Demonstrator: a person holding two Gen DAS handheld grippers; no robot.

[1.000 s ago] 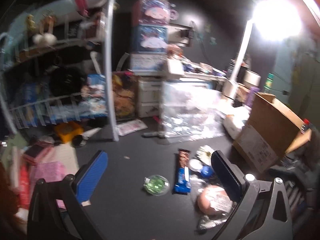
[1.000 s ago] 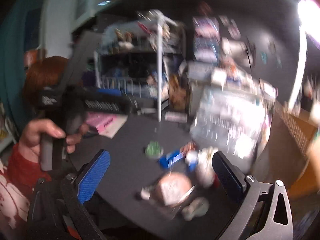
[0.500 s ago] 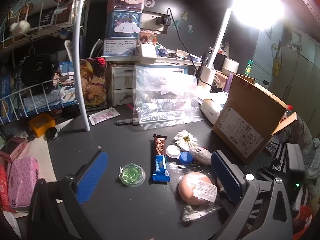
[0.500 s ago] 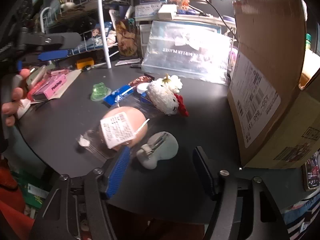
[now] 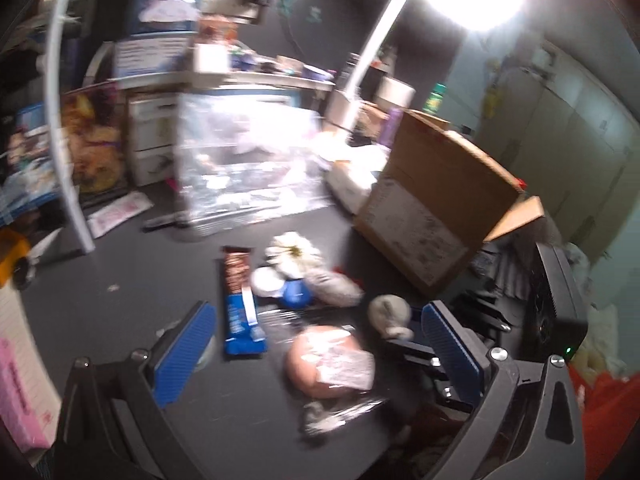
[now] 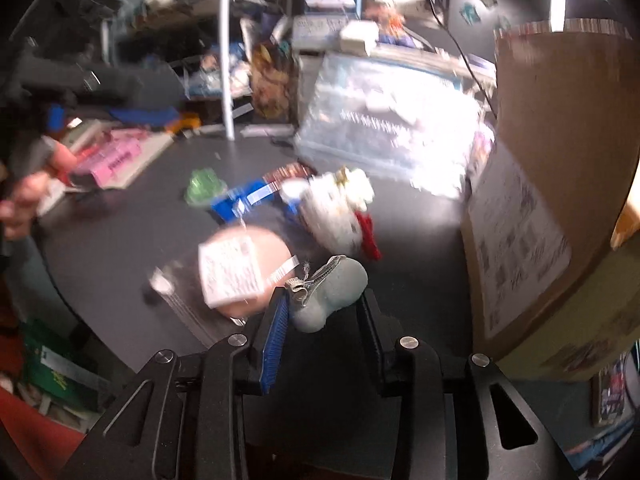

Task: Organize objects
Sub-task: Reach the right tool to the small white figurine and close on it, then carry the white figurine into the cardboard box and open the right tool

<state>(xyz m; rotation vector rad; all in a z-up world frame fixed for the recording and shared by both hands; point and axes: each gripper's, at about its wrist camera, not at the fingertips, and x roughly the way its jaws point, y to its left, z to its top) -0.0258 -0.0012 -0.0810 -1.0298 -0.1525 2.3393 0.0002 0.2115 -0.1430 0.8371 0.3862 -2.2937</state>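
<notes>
A small grey clip-like object with a metal hair clip (image 6: 328, 292) lies on the dark table (image 6: 120, 248); it also shows in the left wrist view (image 5: 390, 312). My right gripper (image 6: 322, 312) has its jaws close around this object, narrowed against its sides. Beside it lies a bagged pink round item with a white label (image 6: 240, 268), also in the left wrist view (image 5: 330, 364). A blue snack bar (image 5: 240, 304), a white plush with red trim (image 6: 340, 208) and a green dish (image 6: 204, 188) lie behind. My left gripper (image 5: 316, 360) is open and empty above the snack bar and pink item.
An open cardboard box (image 5: 436, 200) stands at the right, close to my right gripper (image 6: 560, 184). A clear plastic bag (image 5: 248, 168) leans at the back. A white wire rack pole (image 5: 64, 128) and pink boxes (image 6: 116, 160) are at the left.
My right gripper has moved forward onto the grey clip object and its jaws have narrowed around it. My left gripper has shifted right and forward, over the snack bar.
</notes>
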